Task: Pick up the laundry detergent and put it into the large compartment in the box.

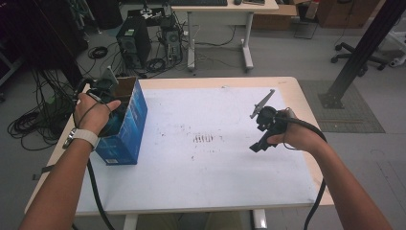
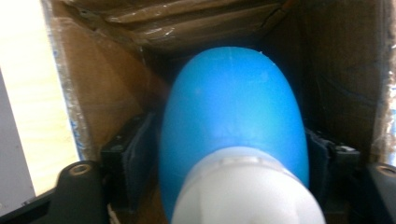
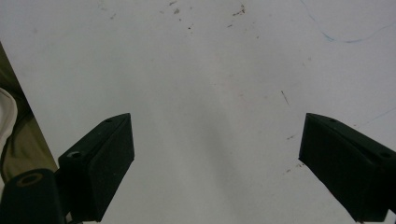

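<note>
Blue bottle (image 2: 233, 116) deep inside the open blue box (image 1: 125, 129) at the table's left edge, long axis running straight away between the left gripper's (image 1: 103, 91) parted, non-pressing jaws; right gripper (image 3: 217, 163) wide apart, well off over the bare table (image 1: 215, 163).

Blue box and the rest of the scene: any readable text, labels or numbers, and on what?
None can be read.
Blue box: pale print near its lower edge, too small and blurred.
Blue bottle between the left claw's jaws: no label shows.
White table mat: dark scuffs and pen lines, no writing.
</note>
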